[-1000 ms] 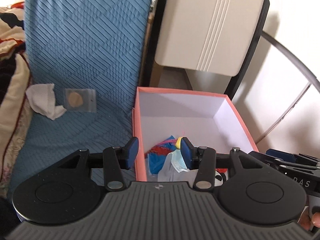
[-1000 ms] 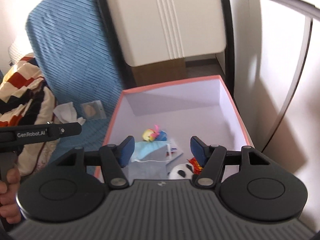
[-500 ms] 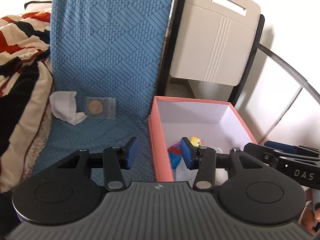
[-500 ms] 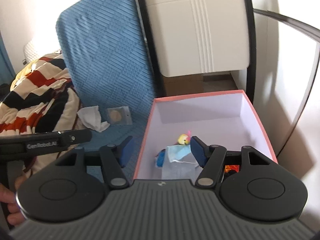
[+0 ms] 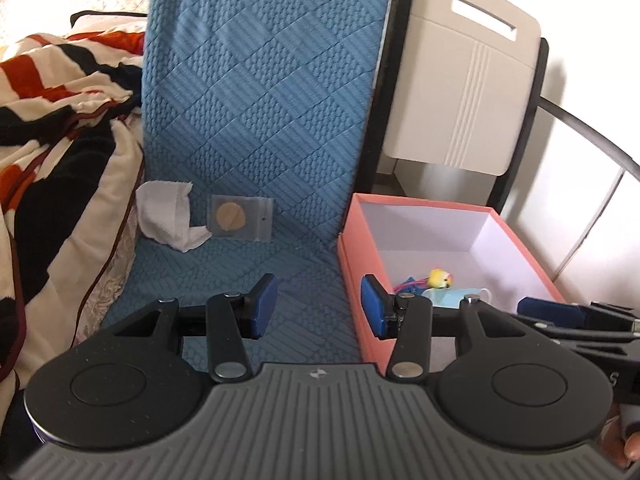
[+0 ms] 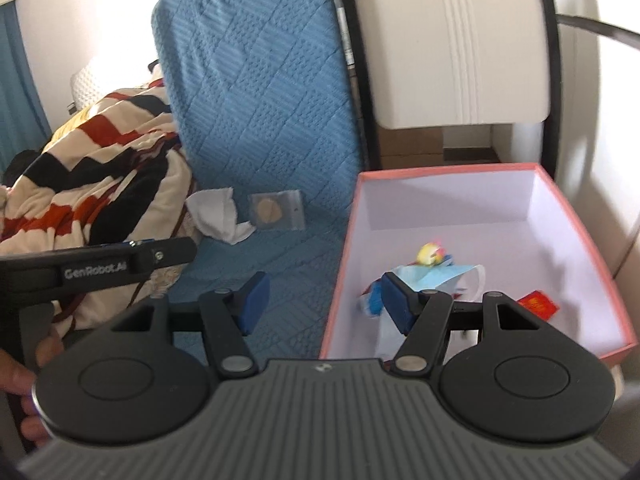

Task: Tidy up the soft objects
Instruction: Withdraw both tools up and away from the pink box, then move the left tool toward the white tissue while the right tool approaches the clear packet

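Both tongs empty, jaws spread wide: left gripper (image 5: 319,304) hangs over the front of the blue quilted cushion (image 5: 256,128), right gripper (image 6: 324,300) straddles the near-left wall of the pink box (image 6: 560,188). Box already holds a blue face mask (image 6: 436,276), a small yellow toy (image 6: 430,254), a blue-and-white soft item I can't identify, and a red packet (image 6: 538,305). Still out on the cushion: a crumpled white cloth (image 5: 168,216) at the back-left, touching the striped blanket (image 5: 60,120), and just beside it a clear zip bag (image 5: 240,219) with a tan disc inside, leaning against the cushion's upright part. My read: next pick is the white cloth, left gripper is the closer one. Plan: go in low from the front, jaws across the bunched middle, not the loose corner that overlaps the bag's edge, or I drag the bag along. Keep the outer finger off the blanket fold so I don't snag it. Cloth will sag, so lift high enough to clear the box wall, release over the open back half. Park the right gripper aside so the two don't clash at the box.
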